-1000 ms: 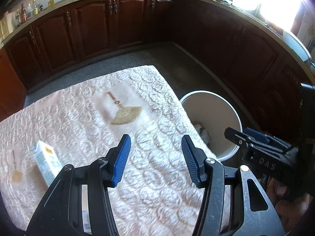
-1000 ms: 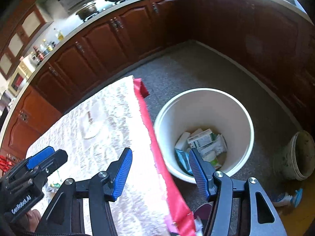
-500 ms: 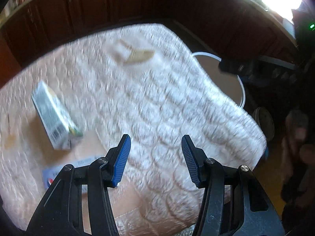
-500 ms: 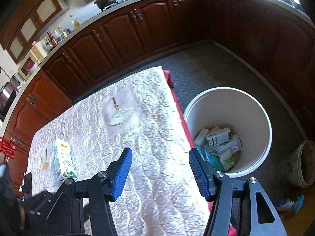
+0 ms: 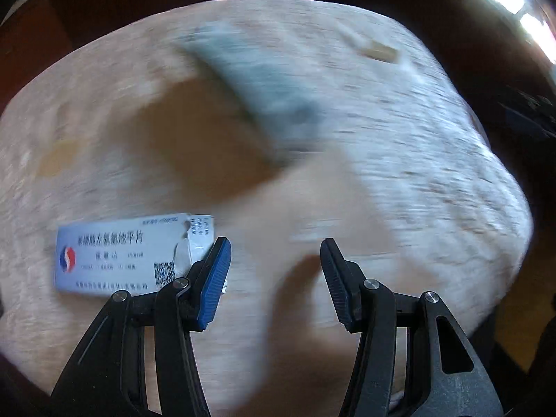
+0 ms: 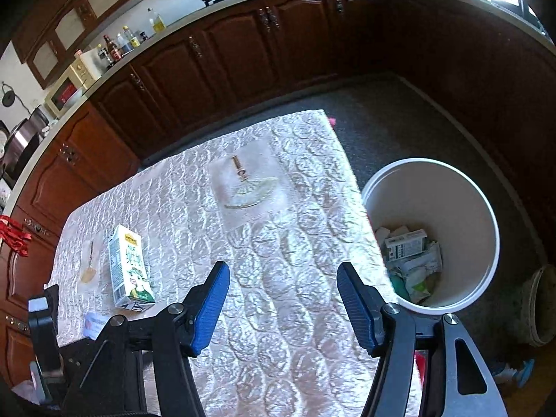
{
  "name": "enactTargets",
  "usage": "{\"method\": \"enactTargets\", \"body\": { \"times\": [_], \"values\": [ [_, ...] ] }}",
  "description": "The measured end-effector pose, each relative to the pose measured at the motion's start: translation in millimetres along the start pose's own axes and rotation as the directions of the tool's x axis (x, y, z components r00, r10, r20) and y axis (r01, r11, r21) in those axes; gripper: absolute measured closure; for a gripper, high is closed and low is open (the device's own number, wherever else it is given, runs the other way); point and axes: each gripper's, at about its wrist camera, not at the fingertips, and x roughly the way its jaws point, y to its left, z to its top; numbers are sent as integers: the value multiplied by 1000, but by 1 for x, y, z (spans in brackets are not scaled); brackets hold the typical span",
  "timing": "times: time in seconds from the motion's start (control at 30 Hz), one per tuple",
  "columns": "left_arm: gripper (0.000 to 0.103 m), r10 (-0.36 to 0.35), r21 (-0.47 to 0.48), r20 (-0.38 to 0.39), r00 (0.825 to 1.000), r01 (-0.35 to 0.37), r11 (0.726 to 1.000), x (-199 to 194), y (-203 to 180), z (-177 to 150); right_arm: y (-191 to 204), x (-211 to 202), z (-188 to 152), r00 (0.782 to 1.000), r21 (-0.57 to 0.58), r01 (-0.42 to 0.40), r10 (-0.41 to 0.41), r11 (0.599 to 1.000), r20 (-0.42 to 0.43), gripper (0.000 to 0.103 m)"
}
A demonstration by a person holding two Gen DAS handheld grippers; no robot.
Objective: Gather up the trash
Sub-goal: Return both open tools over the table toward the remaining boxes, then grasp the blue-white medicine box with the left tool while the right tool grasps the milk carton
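The left gripper [image 5: 274, 274] stood spread and empty, angled steeply down at the counter [image 5: 434, 146], its near pad just beside the torn end of a flat pill box [image 5: 121, 253]; that looked like the next piece of trash, lined up for a pinch across its thin card edge. Beyond the pill box lay a carton [image 5: 264, 93] (badly blurred in the left view), a taller, glossy, printed cuboid on its side. The right gripper [image 6: 283, 299] hung over the counter with its jaws opening and nothing between them. To the right of the counter, on the floor, the white round bin [image 6: 483, 208] held crumpled packets and boxes. The counter wore a quilted, shiny, pale cloth [image 6: 278, 243].
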Motion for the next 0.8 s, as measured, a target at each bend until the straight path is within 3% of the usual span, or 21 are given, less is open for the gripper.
{"method": "enactTargets", "body": {
  "times": [0.1, 0.27, 0.43, 0.53, 0.67, 0.8],
  "values": [
    [51, 57, -110, 2, 998, -56, 992, -5, 54, 3, 15, 6, 0, 1000, -25, -15, 15, 1000, -12, 41],
    [51, 60, -274, 36, 998, -48, 961, -29, 120, 1, 43, 18, -3, 998, -83, -52, 48, 995, -47, 41],
    [51, 53, -415, 64, 997, -22, 910, -56, 163, -17, 78, 34, -7, 991, -133, -108, 96, 985, -92, 40],
    [51, 67, -513, 68, 995, -23, 858, -66, 185, -32, 98, 42, -7, 988, -166, -129, 112, 978, -109, 39],
    [50, 185, -592, -13, 983, -156, 791, -68, 212, -45, 113, 47, -9, 983, -195, -157, 133, 968, -130, 39],
    [50, 236, -608, -91, 968, -241, 757, -64, 232, -55, 116, 51, -13, 982, -204, -153, 127, 967, -138, 38]
  ]
}}
